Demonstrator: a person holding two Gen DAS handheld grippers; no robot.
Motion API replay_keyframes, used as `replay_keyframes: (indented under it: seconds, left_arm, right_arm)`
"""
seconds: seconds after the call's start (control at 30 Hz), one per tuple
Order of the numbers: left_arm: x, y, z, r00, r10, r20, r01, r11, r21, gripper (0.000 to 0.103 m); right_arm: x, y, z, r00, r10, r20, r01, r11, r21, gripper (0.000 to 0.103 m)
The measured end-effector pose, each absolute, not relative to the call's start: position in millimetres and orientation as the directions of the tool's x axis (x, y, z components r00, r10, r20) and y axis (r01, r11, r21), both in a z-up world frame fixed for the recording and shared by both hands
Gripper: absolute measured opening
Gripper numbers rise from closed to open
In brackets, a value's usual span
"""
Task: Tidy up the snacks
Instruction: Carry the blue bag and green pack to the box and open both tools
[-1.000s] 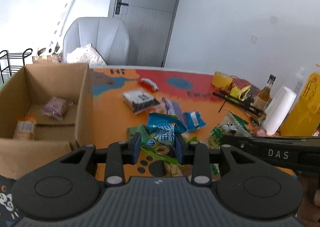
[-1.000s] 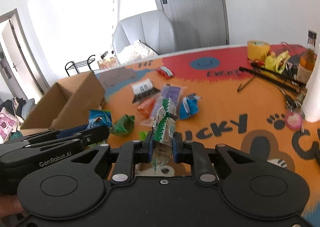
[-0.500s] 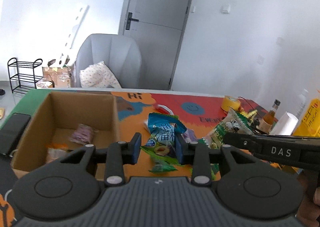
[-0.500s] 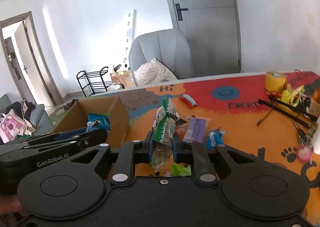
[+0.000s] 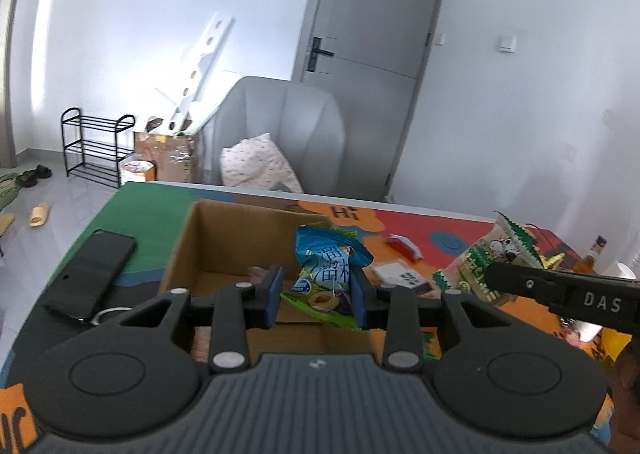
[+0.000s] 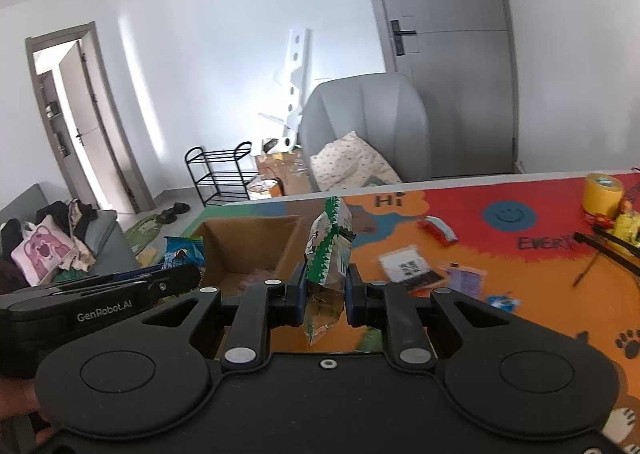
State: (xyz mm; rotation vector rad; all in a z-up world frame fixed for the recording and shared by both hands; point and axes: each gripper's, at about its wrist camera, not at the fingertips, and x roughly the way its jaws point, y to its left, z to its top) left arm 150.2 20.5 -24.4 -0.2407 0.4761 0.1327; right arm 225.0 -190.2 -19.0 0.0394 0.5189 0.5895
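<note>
Snacks are partly sorted, we judge: our left gripper [image 5: 316,296] clamps a blue-green packet [image 5: 330,274] over the cardboard box [image 5: 224,242], our right gripper [image 6: 325,294] pinches a green-white packet [image 6: 328,250]; several packets [image 6: 412,272] remain on the table [image 6: 520,286].

The box [image 5: 224,246] sits on the bench [image 5: 152,213], a phone [image 5: 90,274] to its left, loose packets [image 6: 408,270] to its right, an armchair [image 5: 288,129] behind.

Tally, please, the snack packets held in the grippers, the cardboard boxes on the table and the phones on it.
Snack packets held: 2 (blue-green packet, green-white packet)
Cardboard box: 1
Phone: 1
Total: 4
</note>
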Motion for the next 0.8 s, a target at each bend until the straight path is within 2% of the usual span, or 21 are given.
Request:
replay_keyframes:
  seconds: [0.33, 0.6, 0.7, 0.77, 0.8]
  left_arm:
    - [156, 57, -38, 0.854, 0.112, -0.508, -0.260, 0.938, -0.229, 0.039]
    - [150, 69, -43, 0.845, 0.149, -0.513, -0.314, 0.915, -0.252, 0.062]
    - [144, 72, -45, 0.841, 0.165, -0.515, -0.332, 0.909, -0.251, 0.073]
    - [140, 72, -46, 0.839, 0.173, -0.515, -0.342, 0.905, -0.254, 0.080]
    - [139, 72, -46, 0.839, 0.172, -0.516, -0.341, 0.905, -0.253, 0.082]
  right_arm:
    - [231, -146, -18, 0.666, 0.587, -0.459, -0.582, 0.795, 0.172, 0.017]
    - [235, -121, -24, 0.607, 0.639, -0.472, -0.635, 0.747, 0.197, 0.017]
    - [238, -111, -27, 0.579, 0.656, -0.484, -0.652, 0.729, 0.207, 0.032]
    - [238, -107, -29, 0.595, 0.637, -0.490, -0.642, 0.744, 0.188, 0.046]
    - [238, -108, -29, 0.598, 0.634, -0.491, -0.636, 0.748, 0.191, 0.048]
